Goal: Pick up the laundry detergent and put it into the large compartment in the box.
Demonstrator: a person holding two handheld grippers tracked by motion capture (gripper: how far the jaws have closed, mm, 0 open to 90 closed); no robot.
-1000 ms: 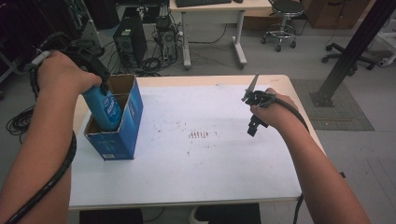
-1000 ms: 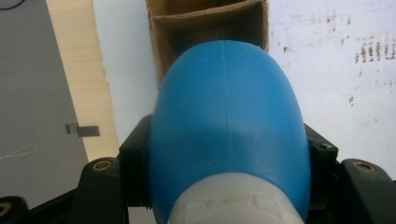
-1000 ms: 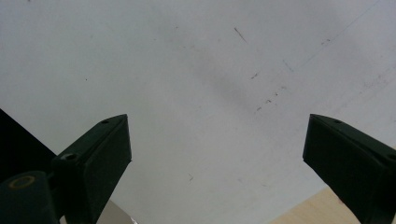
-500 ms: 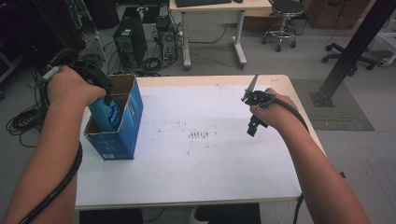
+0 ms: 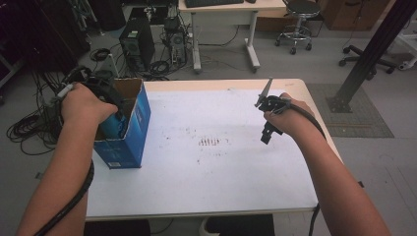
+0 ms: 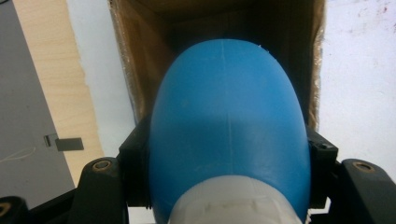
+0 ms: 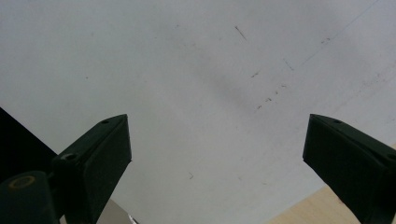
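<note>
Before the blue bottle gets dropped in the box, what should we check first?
1. Left gripper clamped on the blue bottle: ok.
2. Bottle lined up over the box opening: ok.
3. Room inside the box for the bottle: cannot tell, the bottle hides the inside.
4. Box standing upright on the table: ok.
5. Right gripper open, holding nothing, away from the box: ok.

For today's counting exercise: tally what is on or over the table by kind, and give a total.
Boxes: 1, the box
Bottles: 1, the bottle, in the left gripper
Grippers: 2, with the right gripper
Total: 4
</note>
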